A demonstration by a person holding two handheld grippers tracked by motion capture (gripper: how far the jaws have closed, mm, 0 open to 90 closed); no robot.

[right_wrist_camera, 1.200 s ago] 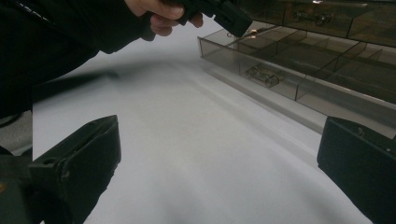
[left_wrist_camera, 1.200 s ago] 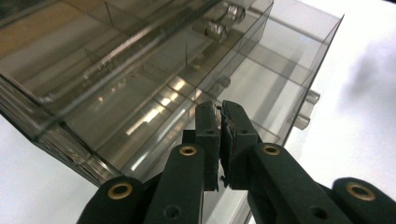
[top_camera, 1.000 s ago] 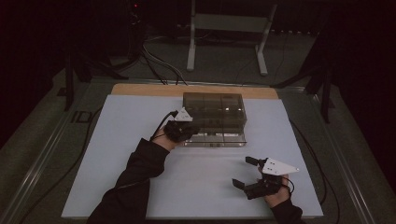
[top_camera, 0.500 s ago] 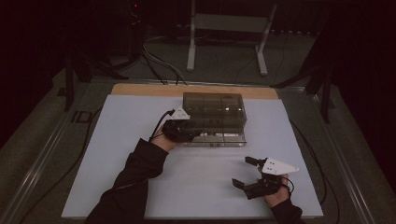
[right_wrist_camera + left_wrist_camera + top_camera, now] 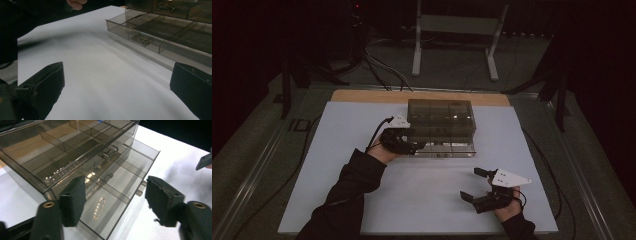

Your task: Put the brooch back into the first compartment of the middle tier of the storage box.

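A smoky clear drawer box (image 5: 441, 116) stands at the middle back of the white table. Its bottom drawer (image 5: 448, 148) is pulled out toward me. My left gripper (image 5: 416, 142) is open at the drawer's front left corner. In the left gripper view its jaws straddle the drawer's divided compartments (image 5: 117, 176) from above. A small gold safety pin (image 5: 99, 208) lies in one compartment between them. The drawer's clear handle (image 5: 140, 40) shows in the right gripper view. My right gripper (image 5: 469, 183) is open over the bare table near the front right, with nothing in it.
The white table top (image 5: 422, 195) has free room in front of the box and on both sides. A wooden strip (image 5: 362, 95) runs along its back edge. Cables (image 5: 382, 70) and a metal stand (image 5: 457, 30) are on the dark floor behind.
My left gripper has drifted slightly left at the drawer's corner. The right gripper has stayed where it was.
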